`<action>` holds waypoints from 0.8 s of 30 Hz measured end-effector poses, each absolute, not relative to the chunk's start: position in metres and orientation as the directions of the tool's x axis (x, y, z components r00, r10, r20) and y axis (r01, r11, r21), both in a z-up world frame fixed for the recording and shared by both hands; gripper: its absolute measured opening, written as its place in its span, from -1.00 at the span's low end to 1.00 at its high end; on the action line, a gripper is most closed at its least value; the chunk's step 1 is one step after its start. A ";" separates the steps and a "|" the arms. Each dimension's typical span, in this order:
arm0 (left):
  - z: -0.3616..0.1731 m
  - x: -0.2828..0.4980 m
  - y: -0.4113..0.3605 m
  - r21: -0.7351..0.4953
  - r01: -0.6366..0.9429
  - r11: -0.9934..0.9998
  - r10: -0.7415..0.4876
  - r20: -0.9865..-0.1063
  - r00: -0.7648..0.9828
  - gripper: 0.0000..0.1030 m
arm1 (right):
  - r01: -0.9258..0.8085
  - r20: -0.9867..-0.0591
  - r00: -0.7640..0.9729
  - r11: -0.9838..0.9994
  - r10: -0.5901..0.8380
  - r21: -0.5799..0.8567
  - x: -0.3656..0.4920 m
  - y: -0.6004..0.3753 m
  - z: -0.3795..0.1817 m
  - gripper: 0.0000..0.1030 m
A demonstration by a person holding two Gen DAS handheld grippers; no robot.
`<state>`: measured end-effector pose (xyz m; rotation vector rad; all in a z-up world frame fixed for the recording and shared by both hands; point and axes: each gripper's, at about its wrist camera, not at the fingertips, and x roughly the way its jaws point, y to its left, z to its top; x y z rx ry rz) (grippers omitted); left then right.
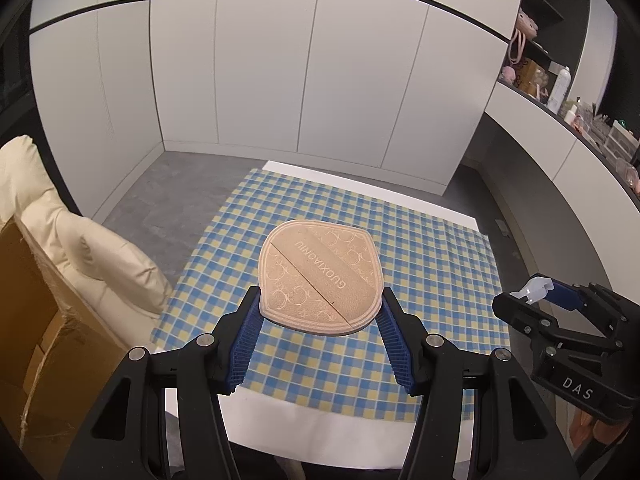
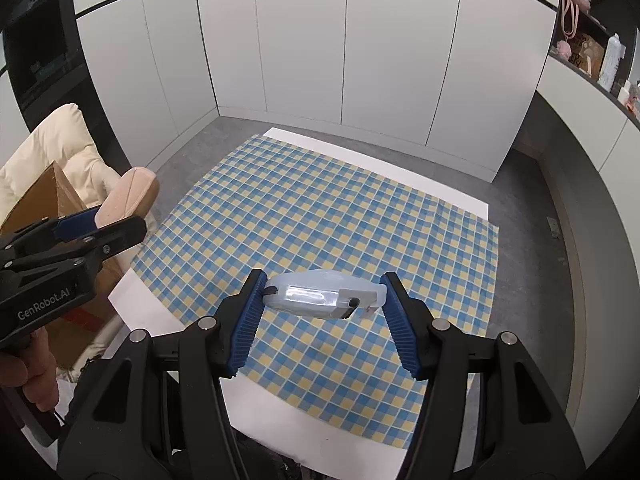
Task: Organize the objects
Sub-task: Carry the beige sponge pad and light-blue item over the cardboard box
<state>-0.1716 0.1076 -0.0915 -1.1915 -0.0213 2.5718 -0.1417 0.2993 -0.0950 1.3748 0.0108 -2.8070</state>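
Both claws loaded above checked cloth (image 2: 328, 208).

Bare checked tablecloth (image 2: 320, 208) below both loaded hand-held grippers; cream chair (image 1: 60, 240) and cardboard box (image 1: 36, 320) close at left.

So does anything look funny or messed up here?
Nothing looks broken or spilled. The left tongs hold a pink padded pouch in the air, and the right tongs hold a clear plastic case above the checkered cloth. The cloth lies a bit crooked on the white table.
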 end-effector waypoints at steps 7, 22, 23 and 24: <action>-0.090 -0.172 0.088 -0.142 -0.242 -0.960 0.266 -0.739 -0.619 0.12 | 0.044 -0.784 -0.620 -0.999 -0.036 0.010 -0.149 0.281 -0.092 0.18; -0.082 -0.167 0.059 -0.121 -0.201 -0.972 0.227 -0.708 -0.669 0.12 | 0.080 -0.780 -0.623 -0.997 -0.060 0.013 -0.158 0.255 -0.091 0.18; -0.082 -0.167 0.058 -0.120 -0.199 -0.973 0.224 -0.708 -0.670 0.12 | 0.080 -0.781 -0.622 -0.997 -0.063 0.018 -0.159 0.254 -0.091 0.18; -0.082 -0.167 0.056 -0.120 -0.197 -0.973 0.223 -0.709 -0.669 0.12 | 0.081 -0.780 -0.622 -0.997 -0.067 0.021 -0.160 0.253 -0.091 0.18</action>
